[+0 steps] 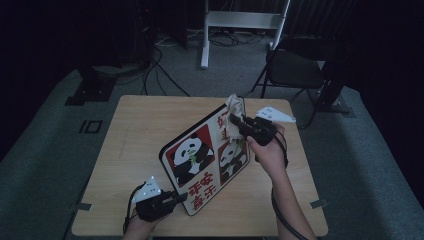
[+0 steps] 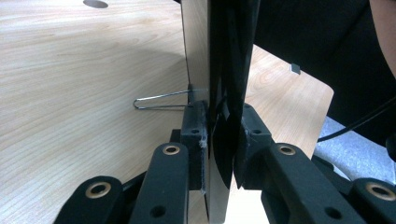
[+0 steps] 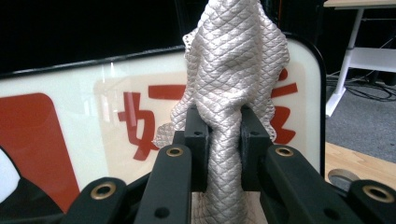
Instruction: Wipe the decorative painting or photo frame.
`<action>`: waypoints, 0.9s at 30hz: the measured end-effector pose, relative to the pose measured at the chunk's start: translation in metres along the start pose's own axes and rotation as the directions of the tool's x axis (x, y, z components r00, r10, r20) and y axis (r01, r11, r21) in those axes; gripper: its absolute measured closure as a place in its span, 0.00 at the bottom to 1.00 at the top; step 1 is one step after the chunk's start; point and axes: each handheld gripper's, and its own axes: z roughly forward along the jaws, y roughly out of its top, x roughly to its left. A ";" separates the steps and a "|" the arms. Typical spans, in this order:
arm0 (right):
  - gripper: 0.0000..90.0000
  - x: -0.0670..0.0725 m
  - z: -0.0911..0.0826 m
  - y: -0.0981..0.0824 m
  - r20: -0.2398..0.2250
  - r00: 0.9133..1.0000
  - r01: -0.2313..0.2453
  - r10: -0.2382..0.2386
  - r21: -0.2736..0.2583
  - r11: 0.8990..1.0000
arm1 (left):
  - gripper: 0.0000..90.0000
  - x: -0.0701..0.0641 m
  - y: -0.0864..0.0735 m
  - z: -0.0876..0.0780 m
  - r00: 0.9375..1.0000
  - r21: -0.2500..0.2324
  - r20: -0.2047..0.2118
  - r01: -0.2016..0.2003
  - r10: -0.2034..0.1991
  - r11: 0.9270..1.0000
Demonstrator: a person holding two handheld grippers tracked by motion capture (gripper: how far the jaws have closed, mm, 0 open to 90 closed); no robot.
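Gripping the lower corner of the panda board point(image 1: 202, 162), the left gripper point(image 1: 176, 198) has its jaws clamped on the board's edge near the table's point(image 1: 140, 130) front edge. The board stands tilted above the table's middle. At its upper corner, toward the back right, the right gripper point(image 1: 236, 121) pinches a pale cloth point(image 3: 233, 70) against the board.

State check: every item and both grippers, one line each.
Panda board: tilted up off the table, near edge clamped.
Cloth: bunched, pressed on the board's top corner.
Left gripper: shut on the board.
Right gripper: shut on the cloth.
Table: bearing the board's low end.
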 end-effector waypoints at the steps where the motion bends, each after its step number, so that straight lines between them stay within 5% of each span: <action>1: 0.87 0.000 0.000 -0.001 0.001 1.000 0.000 0.000 0.001 1.000 | 0.86 0.000 0.000 0.000 1.000 0.001 -0.001 -0.002 0.002 1.000; 27: 0.87 -0.010 -0.001 -0.041 0.022 1.000 -0.018 0.016 0.104 0.994 | 0.86 -0.001 0.000 0.000 1.000 0.006 -0.004 -0.008 0.008 1.000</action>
